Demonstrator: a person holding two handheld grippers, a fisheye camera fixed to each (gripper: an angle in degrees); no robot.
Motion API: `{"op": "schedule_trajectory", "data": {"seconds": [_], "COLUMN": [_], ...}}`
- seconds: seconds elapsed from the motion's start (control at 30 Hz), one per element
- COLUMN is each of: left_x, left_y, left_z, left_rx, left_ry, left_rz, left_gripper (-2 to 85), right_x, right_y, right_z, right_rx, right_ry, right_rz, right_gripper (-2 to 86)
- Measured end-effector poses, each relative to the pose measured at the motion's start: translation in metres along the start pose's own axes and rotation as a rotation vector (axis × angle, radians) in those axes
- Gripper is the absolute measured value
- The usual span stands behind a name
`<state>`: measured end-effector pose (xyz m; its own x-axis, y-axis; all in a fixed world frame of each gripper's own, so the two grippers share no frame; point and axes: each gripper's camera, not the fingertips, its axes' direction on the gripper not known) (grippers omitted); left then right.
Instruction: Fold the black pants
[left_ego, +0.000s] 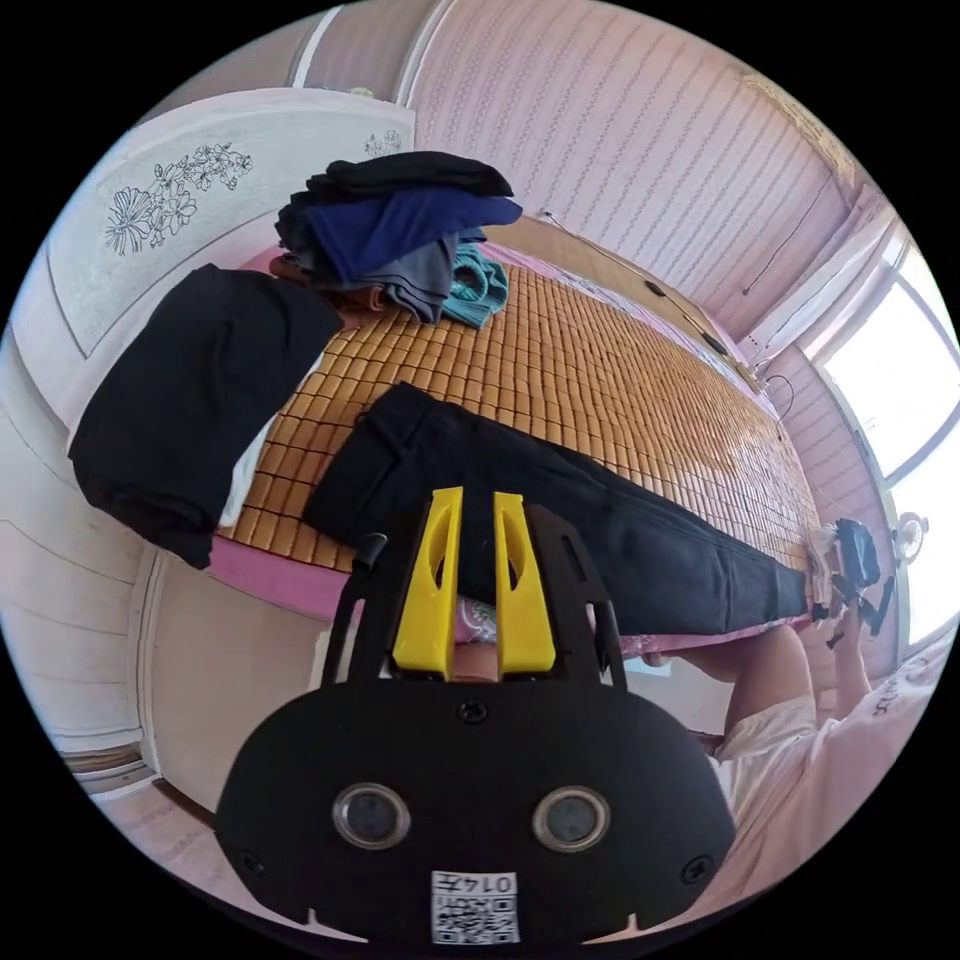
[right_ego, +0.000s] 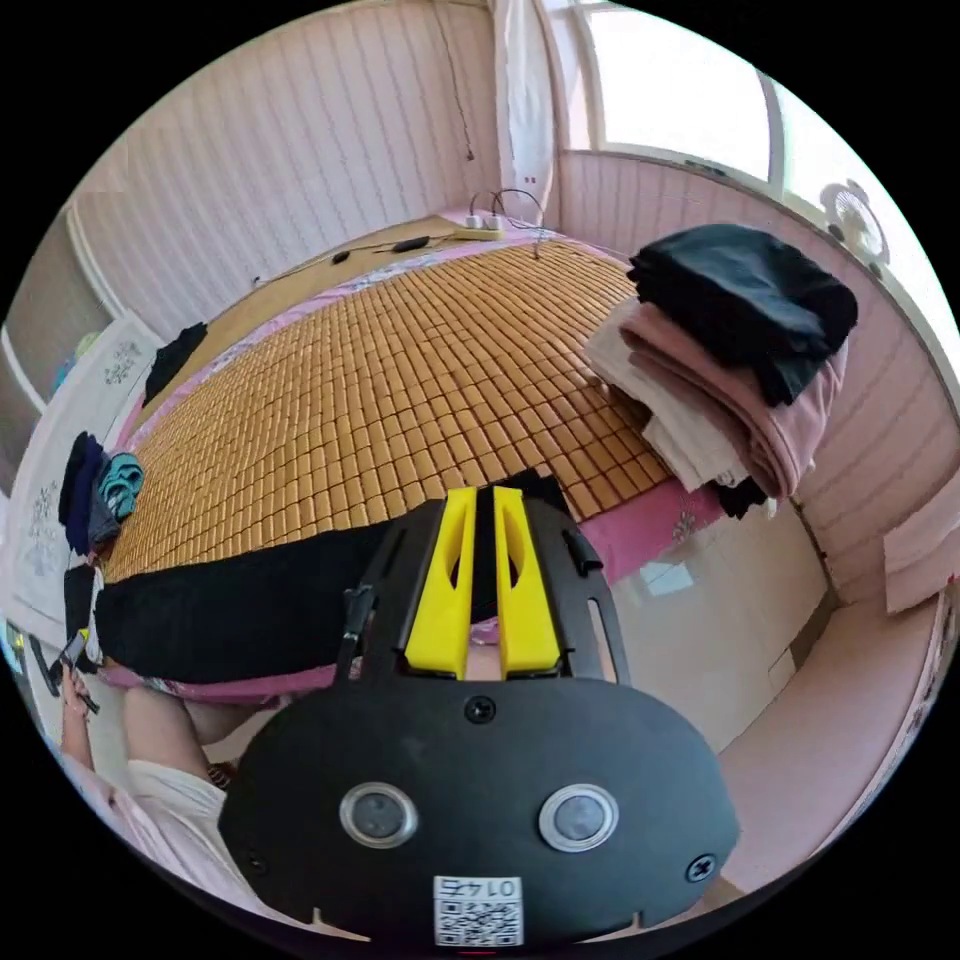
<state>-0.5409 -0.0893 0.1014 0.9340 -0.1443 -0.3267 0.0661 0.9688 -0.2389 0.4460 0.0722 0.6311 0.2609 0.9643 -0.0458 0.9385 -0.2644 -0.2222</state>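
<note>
Black pants (left_ego: 600, 520) lie stretched lengthwise along the near edge of the bed, on its bamboo mat (left_ego: 600, 380), apparently already doubled leg on leg. That position keeps both ends within reach of a person standing at the bedside.

Left tongs (left_ego: 477, 500): yellow jaws nearly together, a narrow slit between them, poised over the waist end of the pants. Whether cloth is pinched cannot be told; dark fabric shows behind the slit. Right tongs (right_ego: 477, 495): same posture at the opposite end of the pants (right_ego: 250, 600), grip likewise undetermined.

With one tool at each end, the arrangement suggests readiness for a lengthwise fold, bringing hem toward waist.

Stacked folded clothes (left_ego: 400, 230) sit at the mat's far corner by the headboard (left_ego: 150, 220); a black garment (left_ego: 190, 400) hangs over the bed corner. A second pile, black on pink (right_ego: 740, 350), occupies the other corner. Both stacks are well apart from the pants, leaving working room.
</note>
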Motion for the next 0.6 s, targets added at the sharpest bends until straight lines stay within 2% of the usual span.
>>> {"op": "schedule_trajectory", "data": {"seconds": [0.13, 0.2, 0.3, 0.4, 0.47, 0.6], "left_x": [-0.02, -0.025, -0.032, -0.039, -0.042, -0.04], "left_y": [-0.025, -0.039, -0.061, -0.073, -0.071, -0.065], "left_z": [0.018, 0.027, 0.045, 0.078, 0.108, 0.111], "left_rx": [-0.048, -0.053, -0.051, -0.153, -0.285, -0.22], "left_ry": [-0.05, -0.09, -0.083, -0.069, -0.095, -0.026], "left_rz": [0.02, 0.038, 0.037, 0.019, 0.016, 0.05], "left_gripper": [8.5, 8.9, 10.8, 13.3, 12.2, 6.4], "right_x": [-0.128, -0.212, -0.291, -0.339, -0.355, -0.367], "right_y": [-0.04, -0.059, -0.078, -0.091, -0.096, -0.122], "right_z": [0.008, 0.025, 0.041, 0.066, 0.073, 0.05], "right_rx": [-0.008, -0.113, -0.23, -0.401, -0.466, -0.466], "right_ry": [-0.223, -0.397, -0.486, -0.418, -0.371, -0.368], "right_rz": [-0.403, -0.619, -0.797, -0.887, -0.921, -0.946], "right_gripper": [4.7, 7.5, 10.2, 9.8, 8.6, 3.5]}}
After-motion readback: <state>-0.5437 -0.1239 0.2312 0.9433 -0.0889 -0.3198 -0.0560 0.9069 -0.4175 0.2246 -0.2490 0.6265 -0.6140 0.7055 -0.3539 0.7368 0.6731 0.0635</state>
